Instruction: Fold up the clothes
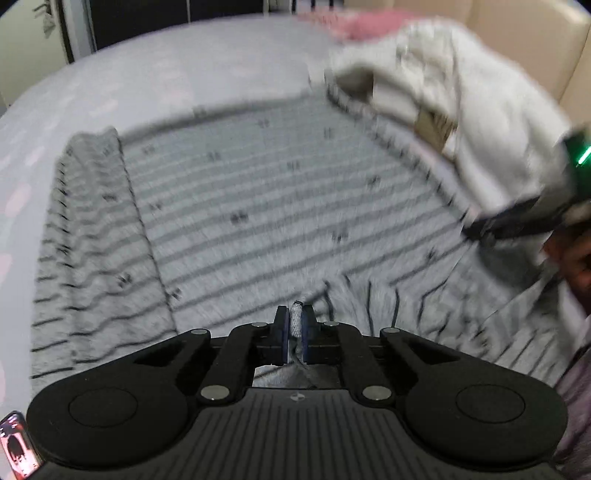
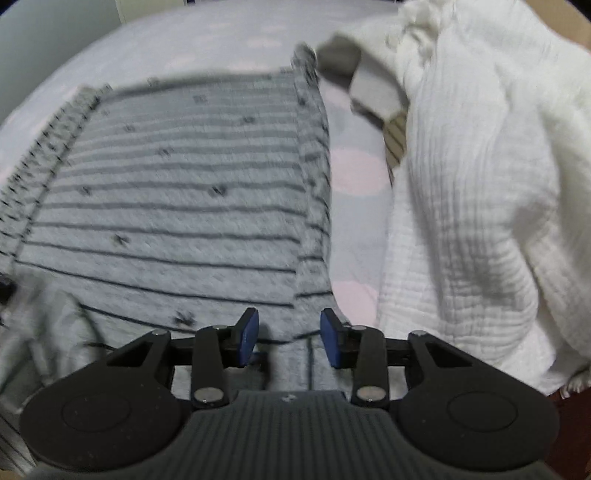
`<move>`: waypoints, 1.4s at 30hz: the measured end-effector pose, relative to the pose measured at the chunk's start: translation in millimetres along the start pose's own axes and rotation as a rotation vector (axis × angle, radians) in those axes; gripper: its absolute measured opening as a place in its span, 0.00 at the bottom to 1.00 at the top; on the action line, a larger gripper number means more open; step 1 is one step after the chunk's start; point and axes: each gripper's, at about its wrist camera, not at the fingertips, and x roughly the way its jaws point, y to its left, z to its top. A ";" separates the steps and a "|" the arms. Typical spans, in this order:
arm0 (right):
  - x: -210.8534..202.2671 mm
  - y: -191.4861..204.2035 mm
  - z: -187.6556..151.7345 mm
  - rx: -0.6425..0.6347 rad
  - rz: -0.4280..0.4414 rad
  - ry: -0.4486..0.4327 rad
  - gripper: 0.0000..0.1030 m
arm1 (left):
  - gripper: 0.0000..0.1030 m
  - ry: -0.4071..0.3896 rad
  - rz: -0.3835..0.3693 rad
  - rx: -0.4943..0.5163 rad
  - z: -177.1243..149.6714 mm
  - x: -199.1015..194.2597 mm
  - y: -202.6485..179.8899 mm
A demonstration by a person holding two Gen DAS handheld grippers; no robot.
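A grey sweater with thin dark stripes (image 1: 258, 206) lies spread flat on the bed. My left gripper (image 1: 295, 314) is shut on a small pinch of its grey fabric at the near edge. In the right wrist view the same sweater (image 2: 177, 206) fills the left and middle. My right gripper (image 2: 290, 328) stands open over the folded sleeve strip along the sweater's right side, and its blue pads (image 2: 248, 334) do not press the cloth. The right gripper's black fingers (image 1: 509, 221) and a hand (image 1: 576, 266) show at the right edge of the left wrist view.
A heap of white ribbed cloth (image 2: 480, 184) lies just right of the sweater, also seen as the white heap (image 1: 461, 110). The bedsheet (image 2: 354, 173) is pale grey with pink dots. A pink cloth (image 1: 362, 26) and a beige headboard (image 1: 535, 44) sit beyond.
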 end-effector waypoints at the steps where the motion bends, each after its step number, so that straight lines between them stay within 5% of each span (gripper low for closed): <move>1: 0.3 -5.0 -0.6 0.017 -0.006 -0.004 0.12 | 0.04 -0.030 0.001 -0.013 0.9 -14.6 3.9; 2: 0.6 -10.0 -1.1 0.034 -0.012 -0.008 0.03 | 0.04 -0.059 0.002 -0.027 1.9 -28.6 8.4; 7: -24.4 -31.9 4.2 0.137 -0.048 -0.115 0.02 | 0.04 -0.134 0.045 -0.105 -1.3 -76.2 43.7; 10: -33.4 -37.7 8.0 0.129 -0.147 -0.157 0.02 | 0.04 -0.089 0.114 -0.127 -10.2 -75.1 60.2; 13: -35.9 -44.0 7.5 0.185 -0.104 -0.154 0.02 | 0.04 -0.028 0.165 -0.141 -23.0 -68.6 73.1; 16: -40.2 -38.8 5.0 0.220 -0.024 -0.152 0.09 | 0.04 0.009 0.146 -0.148 -34.9 -72.8 74.7; 19: -43.5 -25.5 4.3 0.215 0.032 -0.152 0.35 | 0.04 0.013 0.142 -0.151 -44.9 -75.5 75.0; 25: -26.1 13.6 10.4 0.142 0.050 -0.078 0.34 | 0.04 -0.001 0.126 -0.165 -56.5 -79.7 78.5; 32: 9.6 24.5 16.8 0.139 -0.067 0.029 0.34 | 0.04 -0.050 0.111 -0.154 -48.8 -91.3 72.8; 33: 12.1 24.0 15.9 0.135 -0.065 0.047 0.33 | 0.04 -0.061 0.110 -0.156 -46.5 -94.1 72.4; 35: 12.0 25.2 15.1 0.113 -0.075 0.054 0.14 | 0.04 -0.080 0.107 -0.161 -42.1 -98.2 72.1; 40: 0.8 1.6 17.8 0.136 -0.143 0.017 0.11 | 0.04 -0.131 0.064 -0.150 -24.9 -102.2 62.7; 42: 3.2 -17.0 15.0 0.188 -0.188 0.019 0.01 | 0.04 -0.134 0.081 -0.114 -18.4 -100.0 53.1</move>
